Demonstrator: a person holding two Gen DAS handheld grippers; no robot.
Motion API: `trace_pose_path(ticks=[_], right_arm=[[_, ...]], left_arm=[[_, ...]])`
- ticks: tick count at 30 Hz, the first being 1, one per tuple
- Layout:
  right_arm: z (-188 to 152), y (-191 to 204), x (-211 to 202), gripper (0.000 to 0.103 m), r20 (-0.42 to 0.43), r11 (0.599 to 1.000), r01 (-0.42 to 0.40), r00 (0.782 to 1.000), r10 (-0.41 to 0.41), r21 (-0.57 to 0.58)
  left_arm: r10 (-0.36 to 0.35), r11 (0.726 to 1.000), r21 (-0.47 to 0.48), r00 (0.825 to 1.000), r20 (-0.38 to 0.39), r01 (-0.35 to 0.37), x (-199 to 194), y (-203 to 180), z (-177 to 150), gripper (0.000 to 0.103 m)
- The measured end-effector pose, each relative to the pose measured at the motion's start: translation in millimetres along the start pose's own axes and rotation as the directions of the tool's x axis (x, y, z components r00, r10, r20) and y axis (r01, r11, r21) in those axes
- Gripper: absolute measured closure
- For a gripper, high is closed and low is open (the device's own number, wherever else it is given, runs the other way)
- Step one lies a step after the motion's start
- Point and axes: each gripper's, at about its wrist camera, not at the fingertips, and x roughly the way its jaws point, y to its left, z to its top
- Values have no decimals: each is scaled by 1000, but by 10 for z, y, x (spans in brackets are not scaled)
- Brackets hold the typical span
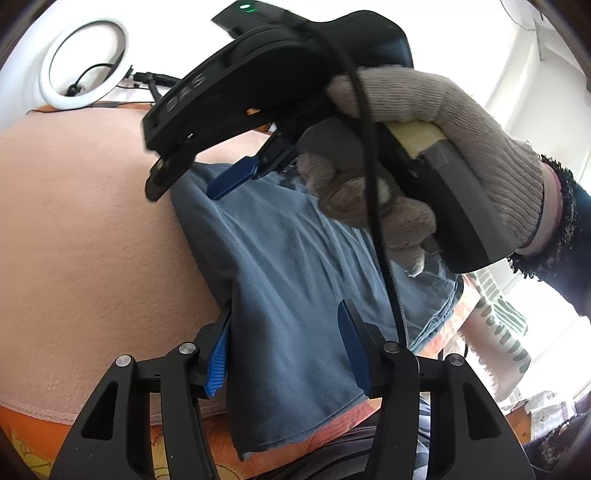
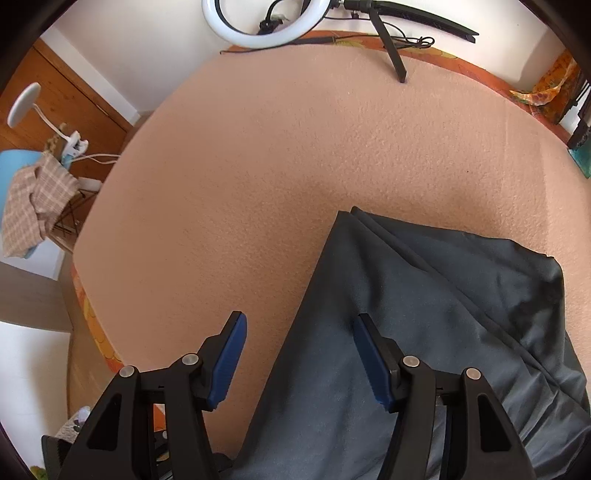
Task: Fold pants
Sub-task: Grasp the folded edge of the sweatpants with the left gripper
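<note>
One pair, pants (image 2: 424, 314), blue-grey, creased.

Black claw (image 1: 288, 347), blue pads (image 1: 219, 354), beige knit glove (image 1: 443, 147)

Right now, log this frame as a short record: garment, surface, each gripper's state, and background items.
garment: grey-blue pants lying flat, partly folded, with creases
surface: peach blanket over an orange patterned sheet
left gripper: open, fingers straddling the pants' edge, nothing gripped
right gripper: open, one finger over the pants, the other over the blanket
right hand: knit glove, holding the gripper handle
background: ring light on a tripod at the far edge
</note>
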Motion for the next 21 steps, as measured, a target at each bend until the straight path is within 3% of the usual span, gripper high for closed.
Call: trace_pose_path(ticks=[8,10,12,13,17,21], right_arm=[[-20,134,105,43,-49,993,93,994,-97,-67],[-20,100,126,52,-52,993,97,994,-100,-65],[-35,30,153,68,-54,994,97,994,-100,-49],[-52,-8,138,69,-35,995,85,996,-86,-43],[-118,-137,74,92,1,999,38,999,-38,-14],[-200,-250,-43,101,52,1000,-13,999,12,21]], left_arm=[[12,997,82,1000,-18,-10,53,-199,31,51],[21,995,94,1000,-19,-19,58,-233,41,51],[37,995,98,999,-17,-35,54,-239,43,51],[45,994,95,999,-16,-44,60,-251,37,51],[79,996,48,997,-26,-77,61,-164,26,47],[83,996,-13,996,-42,-84,59,-46,16,47]])
